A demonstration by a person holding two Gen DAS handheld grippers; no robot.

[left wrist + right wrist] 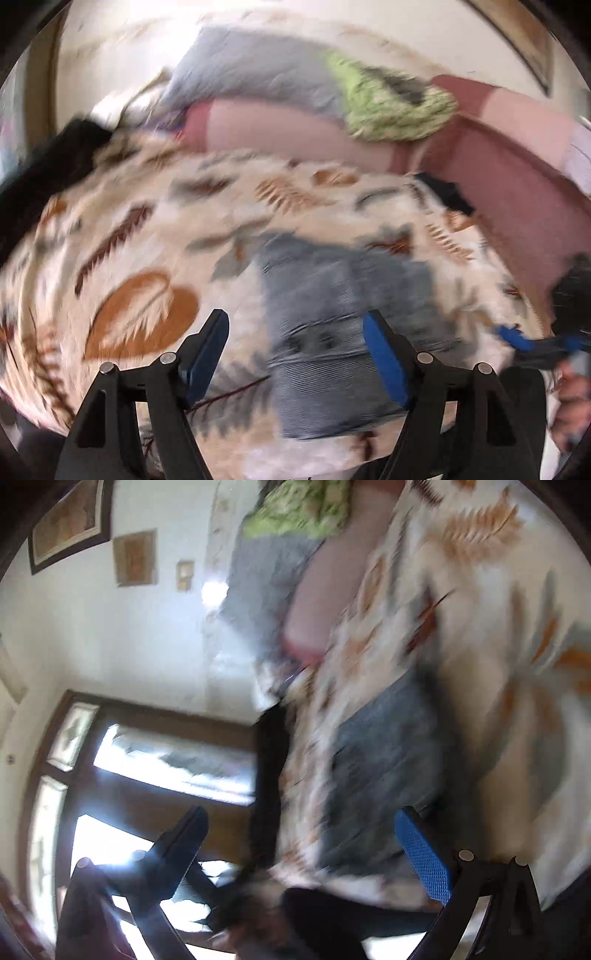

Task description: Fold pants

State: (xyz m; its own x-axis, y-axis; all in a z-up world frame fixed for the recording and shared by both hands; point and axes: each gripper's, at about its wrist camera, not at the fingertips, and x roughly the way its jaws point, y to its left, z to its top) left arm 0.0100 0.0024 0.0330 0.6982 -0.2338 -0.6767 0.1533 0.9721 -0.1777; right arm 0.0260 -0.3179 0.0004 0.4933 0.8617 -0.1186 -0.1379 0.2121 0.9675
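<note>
While the left gripper (295, 354) hangs wide open, empty, above the folded pants (332, 332), the right gripper (306, 853), tilted sideways, is also open and empty.

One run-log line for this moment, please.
left gripper: open, empty | right gripper: open, empty | folded grey-blue striped pants: lying on leaf-print bedspread | views: motion-blurred

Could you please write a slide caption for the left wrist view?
Open left gripper above folded grey pants on a leaf-print bedspread, motion-blurred.
</note>
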